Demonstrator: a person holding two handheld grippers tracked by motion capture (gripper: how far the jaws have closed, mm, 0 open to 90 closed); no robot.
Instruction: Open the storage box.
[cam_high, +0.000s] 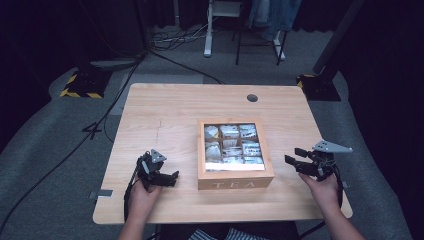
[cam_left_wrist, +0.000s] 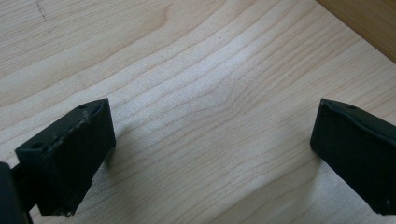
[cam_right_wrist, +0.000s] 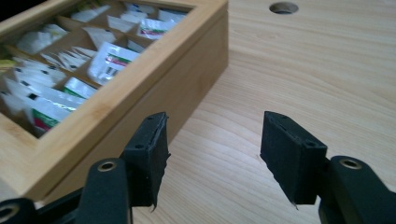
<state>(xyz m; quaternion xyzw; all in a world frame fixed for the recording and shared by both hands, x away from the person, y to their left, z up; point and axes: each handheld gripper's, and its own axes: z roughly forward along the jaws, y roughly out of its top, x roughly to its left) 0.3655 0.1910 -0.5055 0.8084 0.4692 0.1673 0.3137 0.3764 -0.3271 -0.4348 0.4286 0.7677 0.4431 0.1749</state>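
1. Both tongs stand apart with nothing between them. The left tongs (cam_high: 161, 176) sit low on the table (cam_high: 165, 107), just left of the tea box (cam_high: 235, 181); their own view shows bare wood grain between the jaws and one box corner at the upper right.
2. The right tongs (cam_high: 299, 161) hang just right of the tea box, raised a little off the wood and aimed at its side wall; in the right gripper view (cam_right_wrist: 212, 156) the gap between the jaws is moderate and holds nothing.
3. This flanking pose reads, I judge, as a readiness to steady the tea box on one side while working it from the other.
4. The tea box sits squarely near the table's front edge, word "TEA" facing the person, clear lid down over compartments packed with white tea sachets (cam_right_wrist: 109, 58).
5. Beyond the tea box, a round cable hole (cam_high: 252, 98) pierces the pale wooden top.
6. Around the table lie grey carpet, trailing black cables, dark curtains and stands with yellow-striped feet (cam_high: 80, 86).
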